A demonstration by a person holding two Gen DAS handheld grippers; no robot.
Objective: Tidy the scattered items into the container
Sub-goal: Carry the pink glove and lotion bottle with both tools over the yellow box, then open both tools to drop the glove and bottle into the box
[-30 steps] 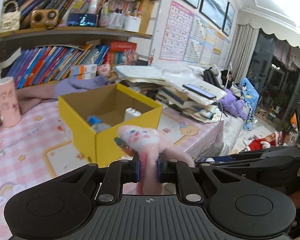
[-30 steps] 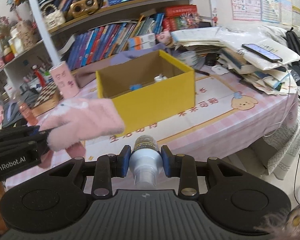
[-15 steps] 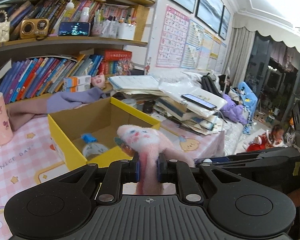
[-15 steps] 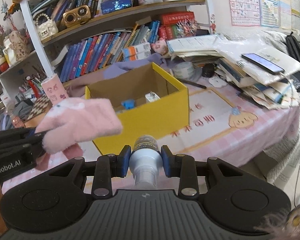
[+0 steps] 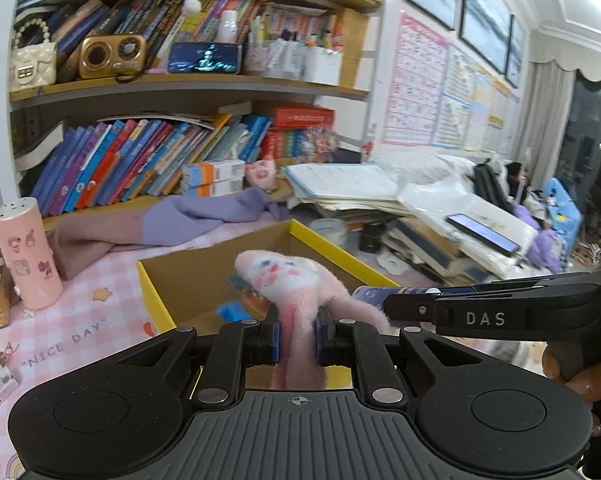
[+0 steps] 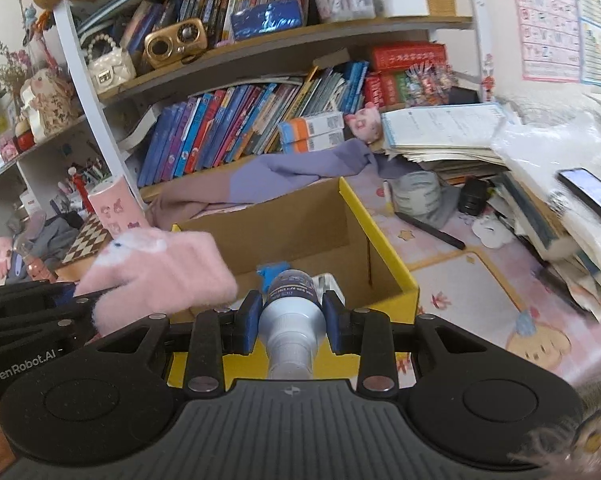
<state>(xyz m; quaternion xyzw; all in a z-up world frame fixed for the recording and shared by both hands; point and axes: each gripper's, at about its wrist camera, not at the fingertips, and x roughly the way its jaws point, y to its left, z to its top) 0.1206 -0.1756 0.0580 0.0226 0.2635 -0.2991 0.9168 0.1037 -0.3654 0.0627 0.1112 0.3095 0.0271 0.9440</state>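
Note:
My left gripper [image 5: 297,340] is shut on a fluffy pink glove [image 5: 296,280] with a white face patch, held over the near edge of the yellow cardboard box [image 5: 152,292]. From the right wrist view the same pink glove [image 6: 156,272] hangs at the left, above the yellow box [image 6: 384,248]. My right gripper [image 6: 291,316] is shut on a small plastic bottle [image 6: 291,300] with a dark cap, just above the box's near wall. Inside the box lie a blue item [image 6: 269,271] and a white one, partly hidden by the bottle.
The box stands on a pink checked tablecloth [image 5: 80,320]. A pink cylindrical tin [image 5: 26,252] and a chessboard [image 6: 86,240] stand left of it. A purple cloth [image 6: 300,172] lies behind, stacked books and papers with a phone [image 6: 590,192] on the right, and bookshelves at the back.
Both grippers have moved forward toward the box, which now looms larger and lies right beneath them. The glove and the bottle stay gripped.

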